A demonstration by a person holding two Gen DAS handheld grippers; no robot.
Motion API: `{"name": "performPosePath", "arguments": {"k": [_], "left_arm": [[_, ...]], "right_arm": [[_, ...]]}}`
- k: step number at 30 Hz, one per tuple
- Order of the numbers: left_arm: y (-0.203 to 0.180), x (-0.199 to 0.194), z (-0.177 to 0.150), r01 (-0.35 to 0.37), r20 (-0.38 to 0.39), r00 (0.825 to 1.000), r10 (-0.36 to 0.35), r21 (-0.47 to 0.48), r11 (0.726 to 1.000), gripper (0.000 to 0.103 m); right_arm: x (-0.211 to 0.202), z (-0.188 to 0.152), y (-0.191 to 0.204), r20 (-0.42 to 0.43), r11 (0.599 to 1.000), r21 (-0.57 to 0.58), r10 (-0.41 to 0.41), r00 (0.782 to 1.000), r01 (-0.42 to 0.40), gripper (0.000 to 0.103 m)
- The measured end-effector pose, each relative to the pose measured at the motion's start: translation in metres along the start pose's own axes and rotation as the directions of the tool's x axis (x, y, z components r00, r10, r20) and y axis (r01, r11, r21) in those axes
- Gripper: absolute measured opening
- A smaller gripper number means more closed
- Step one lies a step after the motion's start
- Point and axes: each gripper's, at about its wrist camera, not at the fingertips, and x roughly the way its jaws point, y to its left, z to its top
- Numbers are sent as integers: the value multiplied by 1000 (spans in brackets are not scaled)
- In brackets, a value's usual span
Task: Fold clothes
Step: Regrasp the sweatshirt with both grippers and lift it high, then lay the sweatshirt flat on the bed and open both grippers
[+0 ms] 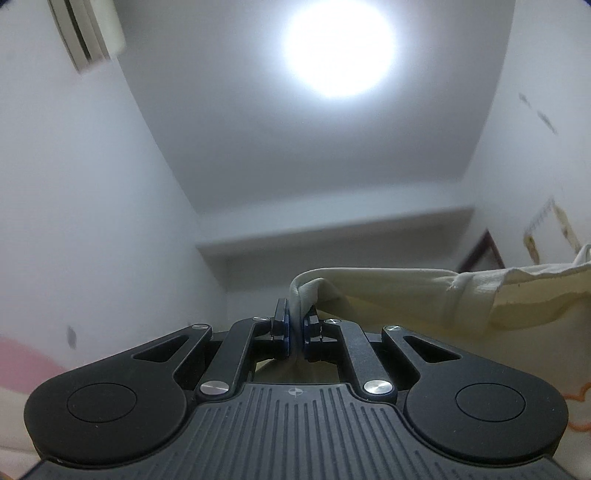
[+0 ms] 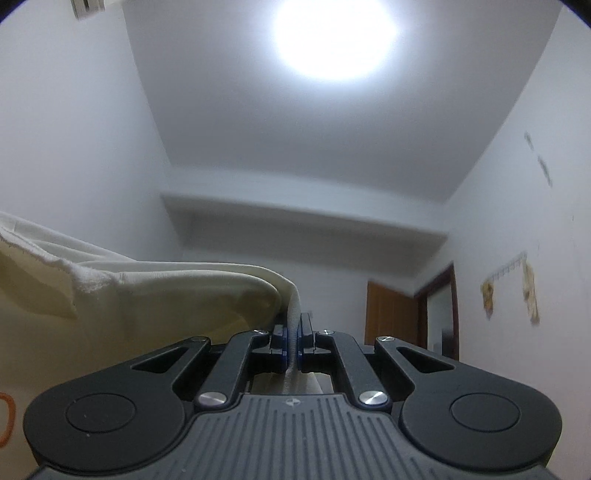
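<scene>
1. Left side first: my left gripper [image 1: 295,328] is pinching a bunched edge of the cream garment [image 1: 406,291], pads pressed tight on the fabric. The cloth is running off to the right from there, hanging in the air.
2. It's pointing up at the ceiling light [image 1: 338,48], with a wall AC unit [image 1: 88,33] sitting top left, so I'm not seeing the surface I'm working over, only a pink and cream patch low at the edges.
3. Moving right: my right gripper [image 2: 293,332] is clamping the same kind of cream cloth [image 2: 166,291], which is trailing off to its left. So the garment is stretching between the two grippers, held up.
4. Past it, a brown door [image 2: 393,314] and some hooks with stuff hanging [image 2: 509,288] on the right wall.
5. Progress-wise I'm guessing we're early or mid-fold: lifted and spread by one edge, no finished fold showing. Laying it down and folding over is still looking like it's ahead.
6. Writing: I'm reading no brand or label. There's an orange printed outline [image 2: 7,417] low on the fabric, too cut off to read.
</scene>
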Motion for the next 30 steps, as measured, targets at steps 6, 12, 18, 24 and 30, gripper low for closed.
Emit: {"name": "performPosePath", "arguments": {"k": [6, 12, 18, 24, 30], "left_arm": [[-29, 81, -112, 23, -226, 974, -19, 16, 1000, 6], [-62, 187, -292, 37, -556, 831, -18, 22, 999, 6], [-84, 215, -463, 111, -785, 620, 11, 102, 989, 6], [-83, 215, -515, 157, -897, 442, -3, 74, 985, 10], [-65, 215, -482, 134, -948, 316, -30, 13, 991, 69]], "right_arm": [[86, -99, 4, -192, 1000, -5, -13, 981, 12, 4], [216, -260, 17, -495, 999, -18, 22, 869, -35, 4], [256, -437, 66, -755, 991, -53, 39, 654, -120, 4], [240, -490, 91, -842, 961, -143, 9, 539, -239, 7], [246, -481, 91, -874, 901, -239, -37, 484, -363, 54]]}}
